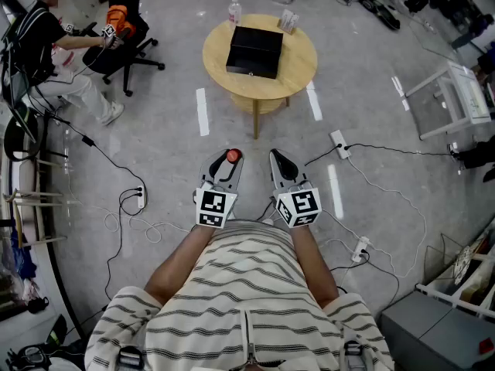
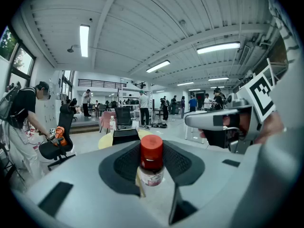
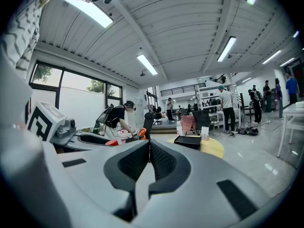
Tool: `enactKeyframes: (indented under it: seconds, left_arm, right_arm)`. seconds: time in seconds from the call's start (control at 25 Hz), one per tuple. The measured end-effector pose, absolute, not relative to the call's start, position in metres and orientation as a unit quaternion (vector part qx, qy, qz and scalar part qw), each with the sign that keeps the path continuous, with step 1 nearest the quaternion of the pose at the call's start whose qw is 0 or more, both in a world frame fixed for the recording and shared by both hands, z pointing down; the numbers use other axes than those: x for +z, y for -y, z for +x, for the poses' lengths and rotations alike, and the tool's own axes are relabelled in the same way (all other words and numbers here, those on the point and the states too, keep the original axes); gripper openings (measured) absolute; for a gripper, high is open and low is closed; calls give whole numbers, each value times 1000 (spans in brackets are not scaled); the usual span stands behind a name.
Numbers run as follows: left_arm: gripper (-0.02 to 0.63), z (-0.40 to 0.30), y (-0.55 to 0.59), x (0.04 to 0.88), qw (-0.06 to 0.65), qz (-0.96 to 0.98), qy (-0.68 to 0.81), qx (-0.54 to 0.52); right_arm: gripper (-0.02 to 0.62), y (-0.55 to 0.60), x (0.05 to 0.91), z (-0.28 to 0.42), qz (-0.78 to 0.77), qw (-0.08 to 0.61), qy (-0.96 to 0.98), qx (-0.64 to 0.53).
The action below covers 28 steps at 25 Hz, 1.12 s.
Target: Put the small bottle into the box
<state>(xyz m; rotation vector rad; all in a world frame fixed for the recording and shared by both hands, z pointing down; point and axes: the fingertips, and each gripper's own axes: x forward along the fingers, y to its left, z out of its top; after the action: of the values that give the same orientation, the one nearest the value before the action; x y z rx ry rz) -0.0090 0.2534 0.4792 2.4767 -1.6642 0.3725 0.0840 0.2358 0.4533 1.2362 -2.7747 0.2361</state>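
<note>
A small clear bottle with a red cap (image 2: 151, 161) stands upright between the jaws of my left gripper (image 2: 152, 167), which is shut on it; the red cap (image 1: 233, 156) shows at that gripper's tip (image 1: 229, 161) in the head view. My right gripper (image 1: 281, 161) is beside it, shut with nothing in it (image 3: 149, 163). Both are held over the floor, short of the round wooden table (image 1: 298, 72). The black box (image 1: 254, 51) sits closed on that table; it also appears far ahead as the black box (image 2: 125, 136) and black box (image 3: 187, 142).
A clear plastic bottle (image 1: 234, 10) and a small card holder (image 1: 288, 20) stand at the table's far edge. Cables and power strips (image 1: 339, 143) lie on the floor. A person (image 1: 46, 49) works by an office chair (image 1: 128, 41) at the left. A white rack (image 1: 456, 99) stands right.
</note>
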Motion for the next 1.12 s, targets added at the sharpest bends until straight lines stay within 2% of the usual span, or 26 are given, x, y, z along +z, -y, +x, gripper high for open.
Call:
enactKeyframes:
  seconds: [0.6,1.12]
  left_arm:
    - [149,-21,-254,482,67,819,556,121]
    - [149,-59,-240,489,60,842,523,117]
  right_arm:
    - [21,-232,453,72,400,35,912,80]
    - [20,-217,455,38,449,19,889,86]
